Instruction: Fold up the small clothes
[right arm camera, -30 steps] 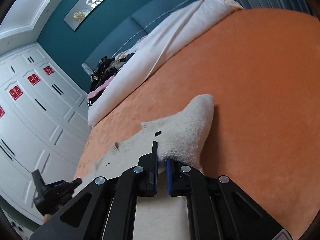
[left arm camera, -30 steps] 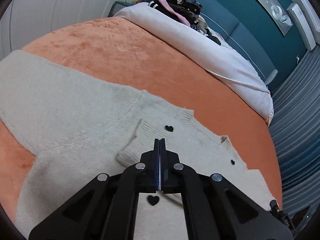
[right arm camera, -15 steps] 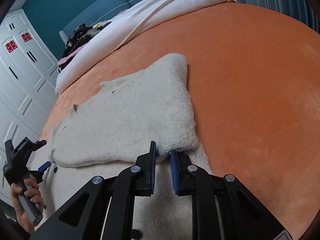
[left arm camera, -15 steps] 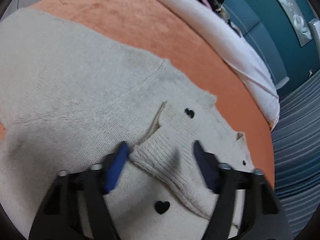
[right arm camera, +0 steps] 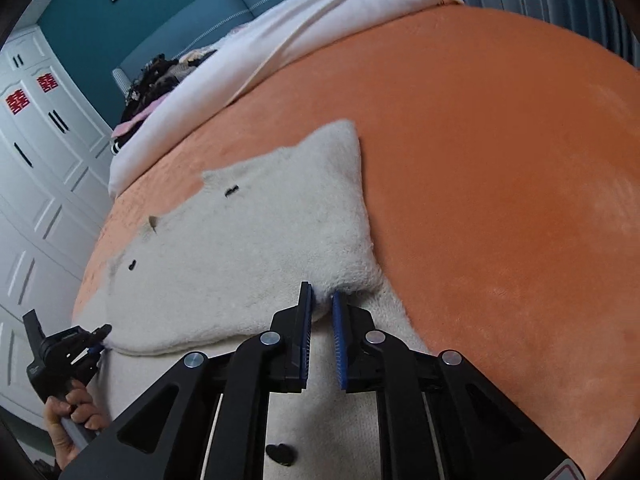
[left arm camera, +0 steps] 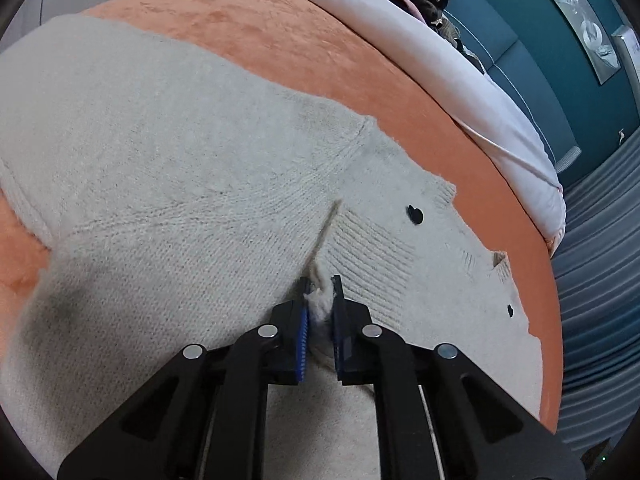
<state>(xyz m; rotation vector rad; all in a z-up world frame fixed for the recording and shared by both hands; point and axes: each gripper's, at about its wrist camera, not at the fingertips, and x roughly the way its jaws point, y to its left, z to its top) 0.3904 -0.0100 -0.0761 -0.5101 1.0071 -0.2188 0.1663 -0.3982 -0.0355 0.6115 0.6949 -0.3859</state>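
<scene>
Cardigan (left arm camera: pixel 168 184) flat on orange bed (right arm camera: pixel 500 184).
Left hand-held gripper (left arm camera: pixel 320 292) pinching folded cuff; right hand-held gripper (right arm camera: pixel 320 300) pinching fuzzy folded edge. No containers seen.

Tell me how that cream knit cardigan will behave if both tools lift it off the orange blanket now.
The cream knit cardigan will probably sag and drape between the left tool and right tool, since it already bunches at both. Its fuzzy knit looks grippy against the ribbed pads, so slipping seems unlikely. It may cling to the plush orange blanket.
</scene>
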